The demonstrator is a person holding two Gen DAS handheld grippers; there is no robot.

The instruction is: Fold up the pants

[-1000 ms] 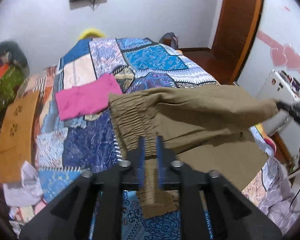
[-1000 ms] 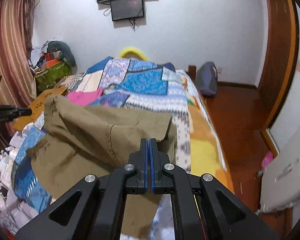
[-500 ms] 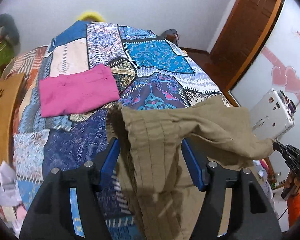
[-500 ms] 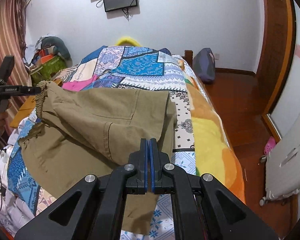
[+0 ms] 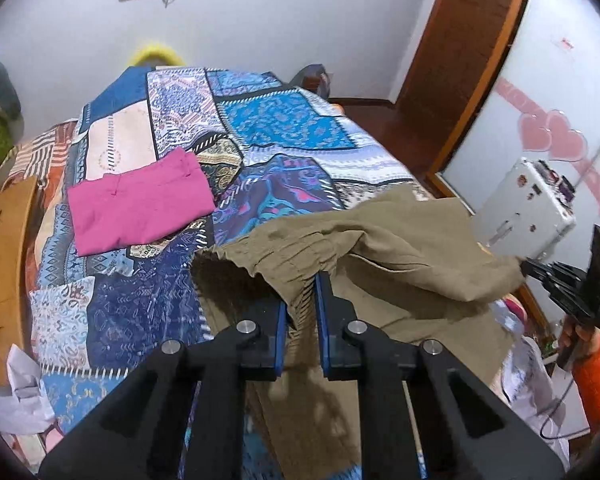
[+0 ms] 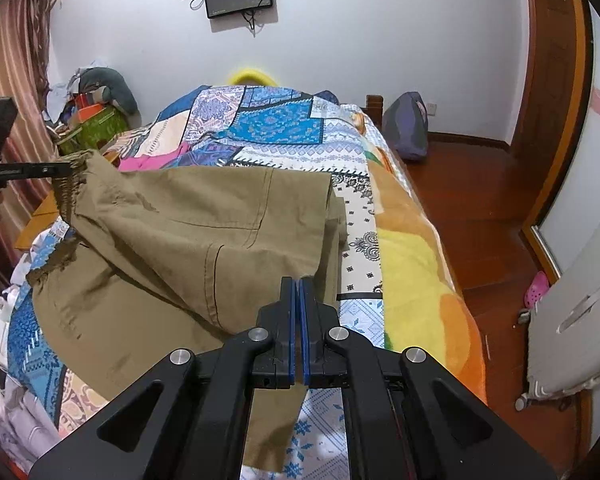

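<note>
Khaki pants [image 5: 384,248] hang stretched above the patchwork bed [image 5: 260,128], held at both ends. My left gripper [image 5: 302,280] is shut on the gathered elastic waistband [image 5: 260,256]. My right gripper [image 6: 299,282] is shut on the leg end of the pants [image 6: 204,232]. In the right wrist view the left gripper [image 6: 66,169] shows at far left, pinching the waistband. In the left wrist view the right gripper [image 5: 526,270] shows at far right, holding the leg end. The lower layer of the pants droops onto the bed.
Folded pink pants [image 5: 140,204] lie on the bed beyond the khaki pair. A wooden board [image 5: 4,272] and crumpled white cloth [image 5: 24,396] are at the bed's left. A white device [image 5: 524,208] stands right. Wooden floor [image 6: 472,200] and a bag [image 6: 408,128] lie beside the bed.
My left gripper opened half a second ago and has closed again on the waistband, higher up. The pants have lifted and stretched flatter between the two grippers. The right gripper stayed shut.
</note>
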